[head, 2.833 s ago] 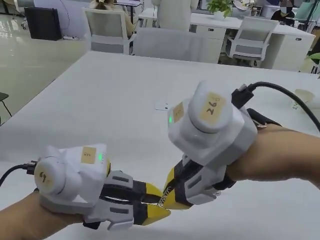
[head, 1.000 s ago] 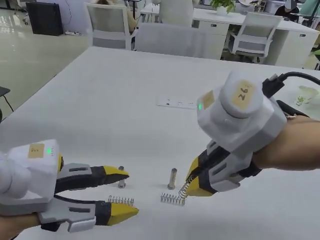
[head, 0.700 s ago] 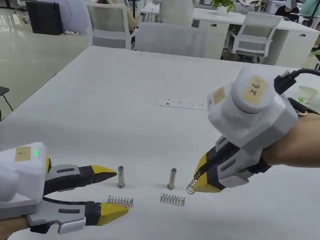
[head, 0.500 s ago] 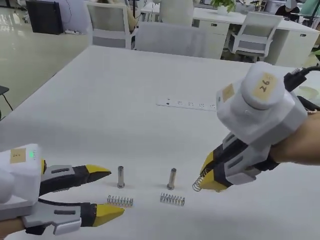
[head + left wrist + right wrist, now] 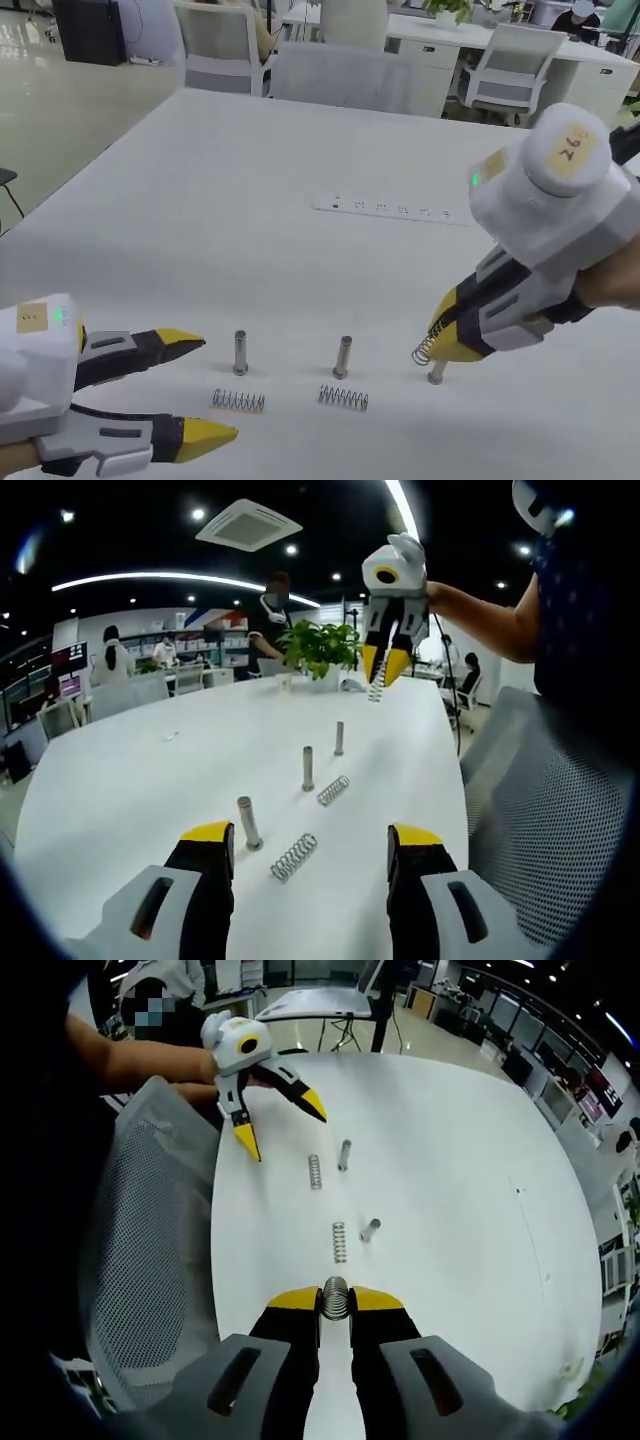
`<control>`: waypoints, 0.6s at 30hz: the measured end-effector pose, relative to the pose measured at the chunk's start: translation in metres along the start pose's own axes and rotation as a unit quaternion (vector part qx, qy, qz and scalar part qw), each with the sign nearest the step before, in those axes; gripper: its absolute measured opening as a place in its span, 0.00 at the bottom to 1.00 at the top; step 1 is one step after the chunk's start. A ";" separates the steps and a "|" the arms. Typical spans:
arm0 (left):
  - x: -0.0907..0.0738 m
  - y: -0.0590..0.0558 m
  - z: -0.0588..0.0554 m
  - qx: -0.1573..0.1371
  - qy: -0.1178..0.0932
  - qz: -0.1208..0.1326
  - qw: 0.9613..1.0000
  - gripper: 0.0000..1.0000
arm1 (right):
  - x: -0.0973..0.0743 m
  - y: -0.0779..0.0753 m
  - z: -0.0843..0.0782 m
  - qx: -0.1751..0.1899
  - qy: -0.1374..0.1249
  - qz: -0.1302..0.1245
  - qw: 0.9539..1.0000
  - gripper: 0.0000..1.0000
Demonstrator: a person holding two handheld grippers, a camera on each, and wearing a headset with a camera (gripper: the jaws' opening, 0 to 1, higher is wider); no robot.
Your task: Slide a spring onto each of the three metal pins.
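Note:
Three short metal pins stand in a row on the white table: the left pin [image 5: 240,352], the middle pin [image 5: 342,356] and the right pin [image 5: 437,372]. Two springs lie flat in front of them, one [image 5: 238,401] by the left pin and one [image 5: 343,397] by the middle pin. My right gripper [image 5: 448,350] is shut on a third spring [image 5: 424,350], which hangs tilted just above the right pin. In the right gripper view that spring [image 5: 336,1298] sits end-on between the jaws. My left gripper [image 5: 205,390] stands open at the lower left, near the left spring [image 5: 293,856] and touching nothing.
A white power strip [image 5: 390,209] lies further back on the table. Office chairs [image 5: 340,75] and desks stand beyond the far edge. A mesh chair back [image 5: 150,1250] is close to the table's near side. People stand in the background.
The right gripper has carried its spring rightward from beside the middle pin to just over the right pin. The left gripper has drawn back to the left and stays open.

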State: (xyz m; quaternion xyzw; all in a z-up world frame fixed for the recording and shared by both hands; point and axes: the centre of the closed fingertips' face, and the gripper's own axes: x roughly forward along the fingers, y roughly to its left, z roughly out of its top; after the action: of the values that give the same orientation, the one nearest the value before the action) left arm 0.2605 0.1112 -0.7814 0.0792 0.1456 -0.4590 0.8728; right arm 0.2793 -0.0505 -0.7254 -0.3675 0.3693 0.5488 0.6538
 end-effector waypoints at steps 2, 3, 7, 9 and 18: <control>-0.001 0.001 -0.003 0.003 0.006 0.001 1.000 0.57 | -0.002 -0.004 -0.002 0.002 0.003 -0.005 1.000 0.08; -0.001 0.001 -0.004 0.004 0.008 0.002 1.000 0.58 | -0.004 -0.007 -0.003 0.004 0.004 -0.007 1.000 0.08; -0.002 0.003 -0.007 0.005 0.012 0.004 1.000 0.59 | -0.008 -0.014 -0.004 0.007 0.007 -0.013 1.000 0.08; -0.002 0.003 -0.007 0.005 0.013 0.004 1.000 0.59 | -0.009 -0.019 -0.005 0.006 0.010 -0.019 1.000 0.08; -0.003 0.005 -0.008 0.005 0.015 0.006 1.000 0.58 | -0.011 -0.043 -0.018 0.010 0.042 -0.034 0.998 0.08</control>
State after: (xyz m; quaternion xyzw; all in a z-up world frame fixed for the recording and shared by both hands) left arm 0.2613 0.1186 -0.7875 0.0915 0.1552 -0.4530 0.8731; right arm 0.3192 -0.0772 -0.7212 -0.3961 0.3892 0.5067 0.6595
